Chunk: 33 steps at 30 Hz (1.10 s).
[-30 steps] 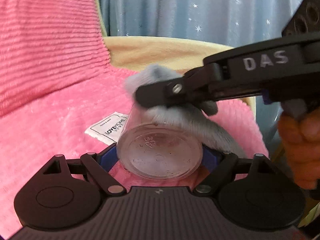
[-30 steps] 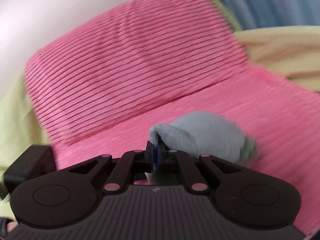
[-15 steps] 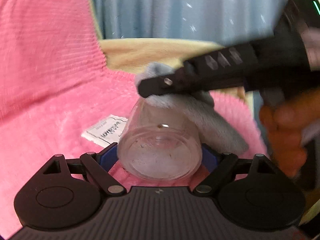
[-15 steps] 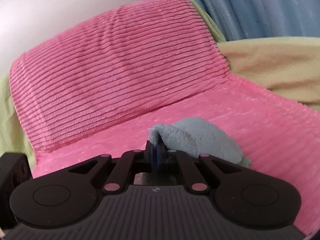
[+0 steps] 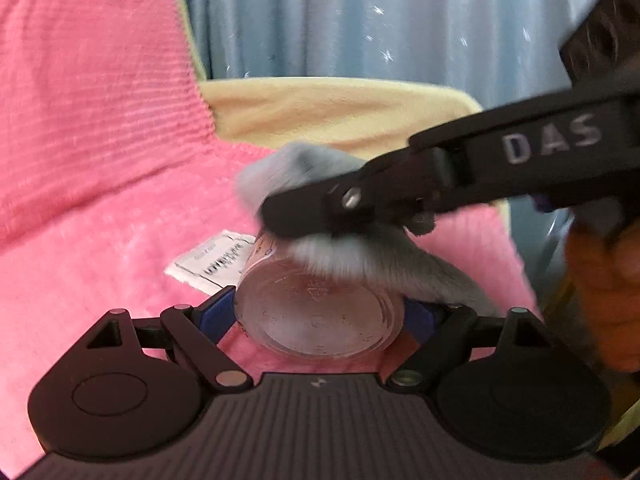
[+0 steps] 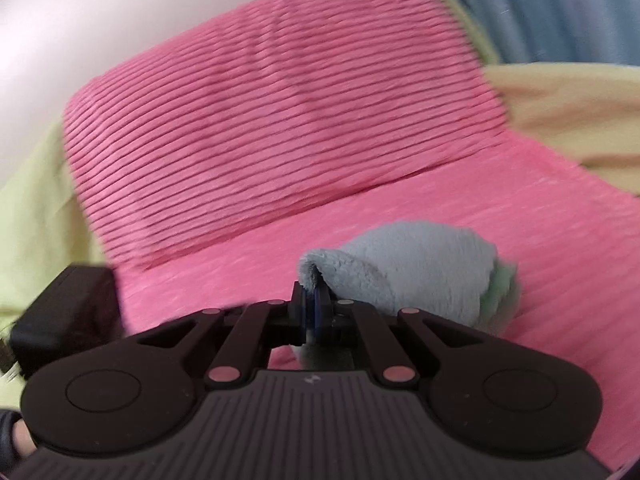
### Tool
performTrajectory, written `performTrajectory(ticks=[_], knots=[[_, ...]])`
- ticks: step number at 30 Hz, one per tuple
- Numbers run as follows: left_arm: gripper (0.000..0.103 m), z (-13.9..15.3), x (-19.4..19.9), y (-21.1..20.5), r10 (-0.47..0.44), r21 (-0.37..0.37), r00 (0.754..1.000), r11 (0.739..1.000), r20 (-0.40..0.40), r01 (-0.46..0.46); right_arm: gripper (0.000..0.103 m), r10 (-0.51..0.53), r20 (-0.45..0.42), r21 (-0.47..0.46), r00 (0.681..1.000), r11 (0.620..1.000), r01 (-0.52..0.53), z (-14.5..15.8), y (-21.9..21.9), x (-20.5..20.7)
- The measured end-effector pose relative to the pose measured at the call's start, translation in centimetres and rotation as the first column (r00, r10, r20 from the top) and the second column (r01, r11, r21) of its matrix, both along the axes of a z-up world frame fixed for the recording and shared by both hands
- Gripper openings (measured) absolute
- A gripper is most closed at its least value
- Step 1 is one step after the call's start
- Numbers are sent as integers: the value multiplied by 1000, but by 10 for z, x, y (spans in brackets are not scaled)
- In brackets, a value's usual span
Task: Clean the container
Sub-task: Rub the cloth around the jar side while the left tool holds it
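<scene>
The left gripper clamps a clear plastic container between its blue pads, holding it on its side above a pink blanket, base toward the camera. The right gripper, pinched shut on a fluffy grey cloth, presses the cloth against the container's upper side. A white label lies on the blanket just behind the container.

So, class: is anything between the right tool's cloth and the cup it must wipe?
Nothing visible. The cloth, pinched in the right tool, lies directly on the cup, which the left tool grips.
</scene>
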<state>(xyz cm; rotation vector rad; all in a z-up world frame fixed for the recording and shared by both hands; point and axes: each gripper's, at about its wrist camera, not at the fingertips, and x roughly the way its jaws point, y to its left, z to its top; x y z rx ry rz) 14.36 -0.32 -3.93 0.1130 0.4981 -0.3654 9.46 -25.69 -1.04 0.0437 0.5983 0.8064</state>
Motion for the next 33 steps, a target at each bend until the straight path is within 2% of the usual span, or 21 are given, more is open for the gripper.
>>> performTrajectory(ticks=[3, 8, 11, 14, 16, 20, 33], knots=[[86, -1, -2, -10, -11, 69, 1000, 998, 27, 9, 1, -12, 23, -15, 1000, 1000, 12, 0, -1, 4], [86, -1, -3, -17, -21, 115, 999, 993, 46, 15, 1, -175, 16, 50, 984, 983, 174, -1, -20, 23], [86, 0, -1, -12, -24, 74, 999, 997, 31, 22, 1, -177, 26, 42, 984, 983, 176, -1, -20, 22], [87, 2, 1, 7, -19, -89, 999, 996, -26, 17, 1, -179, 35, 34, 983, 983, 178, 0, -19, 22], [87, 0, 5, 16, -12, -161, 998, 987, -60, 2, 1, -180, 41, 29, 983, 983, 179, 0, -18, 21], [86, -3, 12, 21, -10, -202, 996, 979, -83, -7, 1, -183, 54, 19, 982, 983, 182, 1, -17, 20], [85, -4, 8, 18, -7, -156, 998, 988, -62, -2, 2, -189, 95, -15, 977, 981, 191, 3, -14, 17]])
